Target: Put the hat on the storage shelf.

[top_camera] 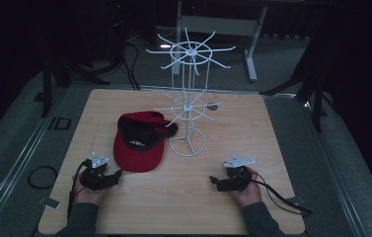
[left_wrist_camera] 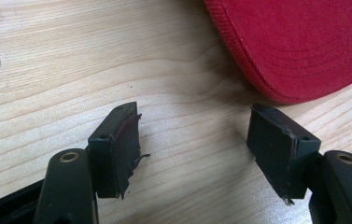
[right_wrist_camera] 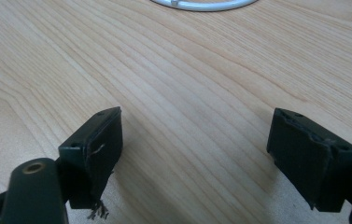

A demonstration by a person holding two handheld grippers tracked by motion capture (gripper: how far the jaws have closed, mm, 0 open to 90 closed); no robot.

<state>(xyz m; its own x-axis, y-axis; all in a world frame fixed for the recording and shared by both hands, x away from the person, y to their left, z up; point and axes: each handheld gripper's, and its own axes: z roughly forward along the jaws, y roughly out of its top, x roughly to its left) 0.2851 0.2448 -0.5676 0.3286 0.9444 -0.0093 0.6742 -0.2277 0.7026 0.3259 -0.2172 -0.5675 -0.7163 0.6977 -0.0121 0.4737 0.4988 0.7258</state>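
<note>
**Both claws idle, cap on desk beside hook stand**

Left claw (top_camera: pixel 116 175): near the desk's (top_camera: pixel 272 148) front-left, jaws wide apart, nothing between them. In the left gripper view bare wood shows in the gap, and the cap's brim edge sits just beyond the right jaw, not touching. Pad rubber looks frayed on both jaws.

Red cap (top_camera: pixel 139 140): left of centre, lying crown-down with the dark lining facing up, brim toward the person. Its back edge is right at the stand; can't tell if it touches a hook.

My read on handling: light, soft fabric, crown will collapse under a pinch. Brim is the stiff part, with stitched rows visible close up, so I'd grab there. Strap or back opening probably suits a hook, but it's hidden behind the crown.

White wire stand (top_camera: pixel 187 94): centre-back, ring base, two tiers of radial hooks, all bare. Thin wire, likely tips easily if nudged.

Right claw (top_camera: pixel 214 182): front-right, jaws also spread wide over bare wood, holding nothing. An arc of the stand's ring base shows at the top of the right gripper view.

Room beyond the desk is too dark to read.
</note>
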